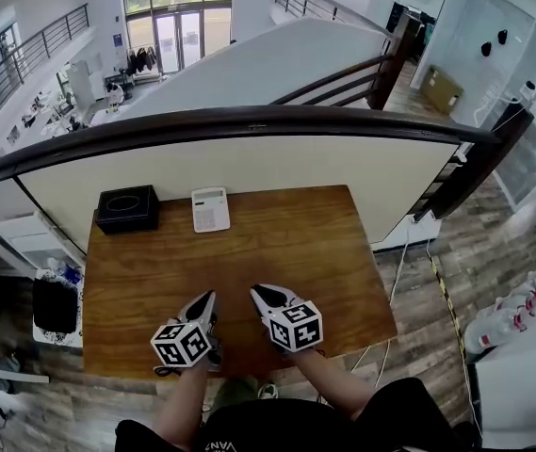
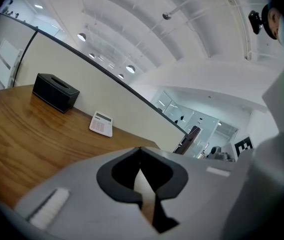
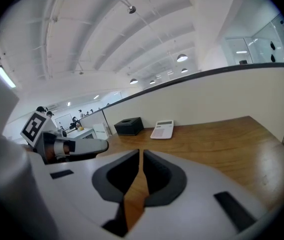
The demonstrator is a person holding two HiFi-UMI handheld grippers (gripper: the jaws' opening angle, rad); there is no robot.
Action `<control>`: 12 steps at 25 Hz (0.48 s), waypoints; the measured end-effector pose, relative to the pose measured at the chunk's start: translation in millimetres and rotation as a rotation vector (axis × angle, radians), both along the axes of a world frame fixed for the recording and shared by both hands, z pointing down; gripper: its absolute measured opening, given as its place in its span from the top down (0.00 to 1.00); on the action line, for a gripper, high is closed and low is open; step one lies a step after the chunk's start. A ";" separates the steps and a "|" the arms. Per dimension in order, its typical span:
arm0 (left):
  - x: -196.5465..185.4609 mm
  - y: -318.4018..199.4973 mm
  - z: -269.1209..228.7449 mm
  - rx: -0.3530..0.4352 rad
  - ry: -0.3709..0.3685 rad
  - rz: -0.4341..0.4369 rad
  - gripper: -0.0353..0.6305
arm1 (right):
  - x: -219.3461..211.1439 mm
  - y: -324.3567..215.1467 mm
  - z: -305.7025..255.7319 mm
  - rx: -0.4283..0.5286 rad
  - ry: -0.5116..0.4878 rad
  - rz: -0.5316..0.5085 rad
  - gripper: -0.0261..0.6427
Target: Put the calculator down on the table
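Already the calculator (image 1: 210, 209) lies on the counter (image 1: 286, 252); left gripper (image 1: 208, 298) and right gripper (image 1: 260, 293) fingers together, empty, we should avoid nudging it.

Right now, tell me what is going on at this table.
A person holds a two-jaw gripper in each hand over the near part of the brown wooden table. The left gripper and the right gripper both have their jaws together with nothing between them. The white flat calculator lies on the table's far side, beside a black rectangular box, well apart from both grippers, so it is already set down.
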State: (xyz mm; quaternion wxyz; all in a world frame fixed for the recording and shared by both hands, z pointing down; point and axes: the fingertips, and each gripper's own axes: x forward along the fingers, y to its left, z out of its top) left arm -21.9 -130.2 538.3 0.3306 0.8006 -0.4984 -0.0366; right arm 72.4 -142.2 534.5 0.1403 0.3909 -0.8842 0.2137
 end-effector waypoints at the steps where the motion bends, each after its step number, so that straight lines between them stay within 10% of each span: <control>1: 3.9 6.2 -1.2 0.006 -0.015 0.008 0.93 | 2.4 5.7 -0.5 -0.001 0.000 -0.002 0.91; 12: 29.0 68.9 13.1 -0.011 -0.144 0.058 0.93 | 28.2 62.6 12.6 -0.021 0.020 -0.023 0.93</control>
